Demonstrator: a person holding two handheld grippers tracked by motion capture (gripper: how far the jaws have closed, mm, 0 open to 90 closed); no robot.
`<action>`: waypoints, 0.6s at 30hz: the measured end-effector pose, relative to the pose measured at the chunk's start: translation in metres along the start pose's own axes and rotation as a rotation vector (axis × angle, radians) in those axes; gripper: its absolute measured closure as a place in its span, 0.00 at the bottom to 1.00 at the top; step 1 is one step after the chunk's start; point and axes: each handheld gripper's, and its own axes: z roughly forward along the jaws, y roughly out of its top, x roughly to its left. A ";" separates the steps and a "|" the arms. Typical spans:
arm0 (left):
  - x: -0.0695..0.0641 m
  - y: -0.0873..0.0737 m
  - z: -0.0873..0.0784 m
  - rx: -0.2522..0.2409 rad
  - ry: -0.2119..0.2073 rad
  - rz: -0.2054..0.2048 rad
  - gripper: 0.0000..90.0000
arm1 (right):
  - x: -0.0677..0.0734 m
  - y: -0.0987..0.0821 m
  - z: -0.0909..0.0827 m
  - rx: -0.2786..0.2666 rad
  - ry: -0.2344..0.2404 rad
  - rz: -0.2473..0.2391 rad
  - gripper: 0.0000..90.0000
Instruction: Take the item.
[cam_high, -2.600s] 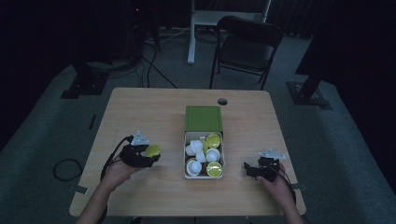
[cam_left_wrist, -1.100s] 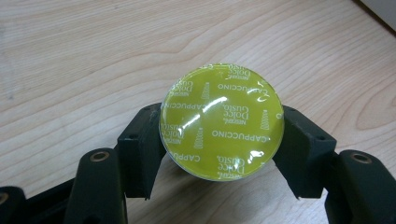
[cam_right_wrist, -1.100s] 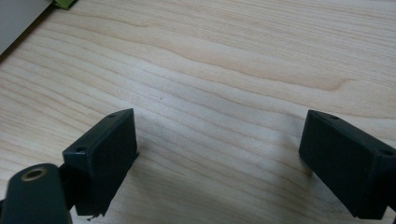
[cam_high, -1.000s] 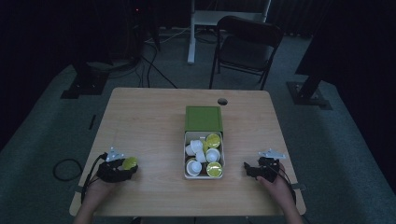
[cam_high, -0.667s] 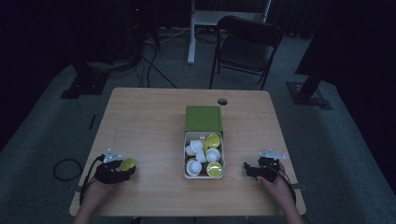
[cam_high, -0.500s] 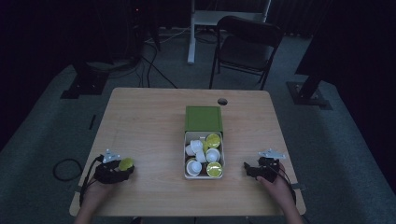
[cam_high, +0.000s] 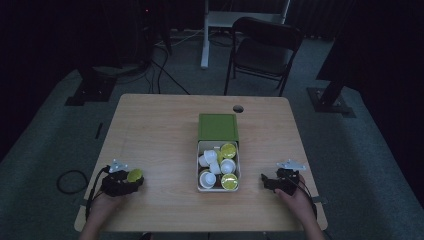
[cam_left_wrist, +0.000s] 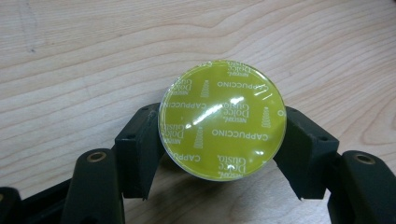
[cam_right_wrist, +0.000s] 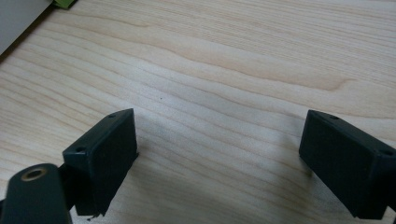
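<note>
Currently the wooden surface (cam_high: 165, 130) carries a white tray (cam_high: 218, 187) of capsules at centre, its green lid (cam_high: 218, 127) lying just beyond. The left tongs (cam_high: 131, 181) rest near the front left corner, well apart from the tray, jaws against a yellow-green capsule (cam_left_wrist: 222, 119), foil face up. The right tongs (cam_high: 265, 181) stand wide and empty. Nothing obstructs the path between capsule and tray.

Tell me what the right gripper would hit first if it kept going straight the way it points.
Probably the box: the right gripper, jaws open and empty, points across bare table toward the box's side. How squarely it aims is hard to judge.
</note>
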 end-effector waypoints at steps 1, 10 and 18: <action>0.000 0.001 -0.001 -0.001 0.001 -0.001 0.40 | 0.000 0.000 0.000 0.000 0.000 0.000 0.12; 0.002 0.008 -0.011 -0.029 -0.001 -0.023 0.34 | 0.000 0.000 0.000 0.000 0.000 0.000 0.12; -0.004 0.024 -0.024 -0.082 -0.036 0.005 0.30 | 0.000 0.000 0.000 0.000 0.000 0.000 0.12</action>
